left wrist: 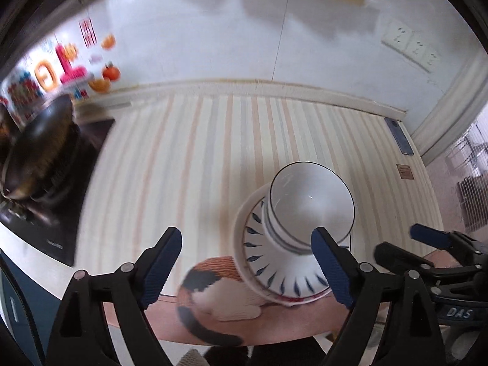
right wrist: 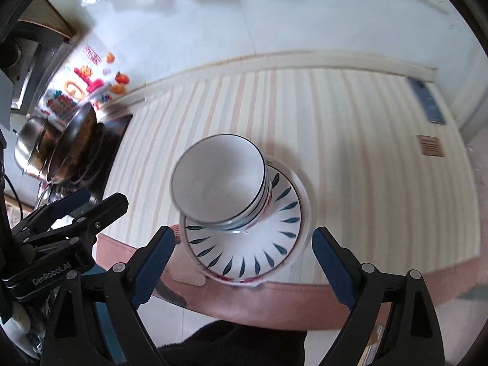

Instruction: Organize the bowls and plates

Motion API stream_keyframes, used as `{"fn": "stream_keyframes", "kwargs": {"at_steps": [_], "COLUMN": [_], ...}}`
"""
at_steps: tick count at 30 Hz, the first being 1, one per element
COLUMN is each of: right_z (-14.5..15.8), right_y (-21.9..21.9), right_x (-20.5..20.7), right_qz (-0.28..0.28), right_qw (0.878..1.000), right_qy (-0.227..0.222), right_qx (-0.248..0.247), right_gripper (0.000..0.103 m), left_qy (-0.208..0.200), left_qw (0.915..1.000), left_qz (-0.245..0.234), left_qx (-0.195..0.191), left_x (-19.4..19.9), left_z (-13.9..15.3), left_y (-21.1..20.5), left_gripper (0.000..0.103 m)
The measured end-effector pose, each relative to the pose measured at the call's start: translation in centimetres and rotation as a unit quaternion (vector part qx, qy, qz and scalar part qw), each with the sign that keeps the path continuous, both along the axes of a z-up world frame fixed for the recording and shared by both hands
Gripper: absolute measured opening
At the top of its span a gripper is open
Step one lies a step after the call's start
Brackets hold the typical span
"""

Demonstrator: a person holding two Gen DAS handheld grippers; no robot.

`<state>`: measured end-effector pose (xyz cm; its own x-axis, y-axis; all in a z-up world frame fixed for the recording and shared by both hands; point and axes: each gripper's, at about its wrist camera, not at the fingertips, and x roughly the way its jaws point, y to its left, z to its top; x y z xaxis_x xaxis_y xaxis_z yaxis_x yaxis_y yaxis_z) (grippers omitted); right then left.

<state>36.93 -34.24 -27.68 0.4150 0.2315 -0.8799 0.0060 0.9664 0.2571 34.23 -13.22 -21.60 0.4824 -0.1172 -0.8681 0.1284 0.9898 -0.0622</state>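
A stack of white bowls [left wrist: 311, 201] [right wrist: 219, 180] with dark rims stands on a white plate [left wrist: 268, 268] [right wrist: 259, 250] painted with blue leaf marks, near the front edge of the striped mat. My left gripper [left wrist: 248, 262] is open and empty; its right finger is in front of the plate's right side, and the stack sits right of its centre. My right gripper [right wrist: 244, 259] is open and empty, with the plate between its fingers in view but farther out. The right gripper [left wrist: 433, 244] shows at the right edge of the left wrist view.
A striped mat [left wrist: 213, 152] [right wrist: 350, 137] covers the counter up to the white tiled wall. A black cooktop with a wok [left wrist: 39, 146] [right wrist: 73, 143] lies at the left. A cat-shaped mat [left wrist: 210, 292] lies by the plate. A blue phone [left wrist: 399, 135] [right wrist: 425, 100] lies at the back right.
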Motion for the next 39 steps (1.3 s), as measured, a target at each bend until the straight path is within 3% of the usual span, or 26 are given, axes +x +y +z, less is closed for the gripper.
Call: {"fn": "stream_keyframes", "kwargs": {"at_steps": [3, 10, 17, 29, 39], "right_z": [2.7, 8.4, 12.2, 16.4, 18.2], "right_y": [0.6, 2.5, 3.4, 4.3, 5.4], "right_x": [-3.2, -9.9, -16.7, -28.1, -34.3], "right_qz": [-0.028, -0.05, -0.053, -0.037, -0.027], "right_qw": [0.999, 0.995, 0.989, 0.981, 0.977], "right_qy": [-0.028, -0.084, -0.133, -0.183, -0.205], "right_qx": [-0.017, -0.035, -0.042, -0.054, -0.061], "right_gripper": [0.095, 0.096, 0.097, 0.097, 0.097], "left_qy": [-0.022, -0.064, -0.117, -0.167, -0.189], "left_qw": [0.9997, 0.9974, 0.9931, 0.9848, 0.9798], "left_qz": [-0.013, -0.032, -0.01, 0.048, 0.064], "left_qx": [0.0, -0.005, -0.006, 0.001, 0.019], "left_x": [-2.1, -7.4, -13.5, -24.2, -30.8], "left_z": [1.8, 6.0, 10.1, 13.2, 14.0], "left_y": [0.7, 1.3, 2.5, 4.0, 4.6], "left_gripper": [0.099, 0.1, 0.1, 0.1, 0.1]}}
